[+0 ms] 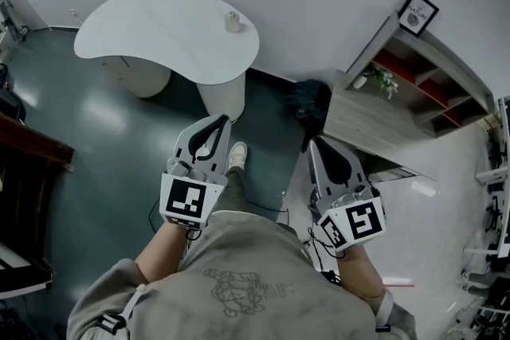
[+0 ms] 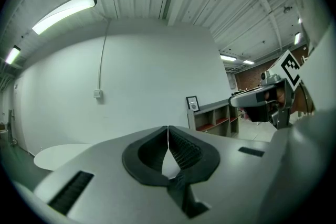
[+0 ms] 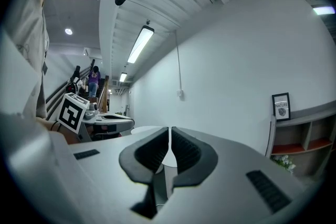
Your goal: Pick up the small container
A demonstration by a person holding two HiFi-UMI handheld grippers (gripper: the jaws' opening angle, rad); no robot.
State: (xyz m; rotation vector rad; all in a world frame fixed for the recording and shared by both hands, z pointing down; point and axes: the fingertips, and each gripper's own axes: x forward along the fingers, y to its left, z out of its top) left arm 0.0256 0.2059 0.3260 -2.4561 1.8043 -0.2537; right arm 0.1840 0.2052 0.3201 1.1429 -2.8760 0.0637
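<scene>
The small container (image 1: 232, 21), a pale beige cup-like pot, stands near the right edge of a white kidney-shaped table (image 1: 159, 28) at the top of the head view. Both grippers are held level in front of the person, well short of that table. My left gripper (image 1: 224, 121) is shut with nothing between its jaws; in the left gripper view its ribbed tips (image 2: 168, 129) meet. My right gripper (image 1: 311, 142) is likewise shut and empty, its tips (image 3: 169, 129) touching. The container itself is not visible in either gripper view.
A low wooden shelf unit (image 1: 398, 95) with a framed picture (image 1: 417, 13) and a small plant (image 1: 386, 80) stands to the right against the white wall. A dark bag (image 1: 312, 103) lies beside it. Dark furniture (image 1: 24, 151) sits at the left edge.
</scene>
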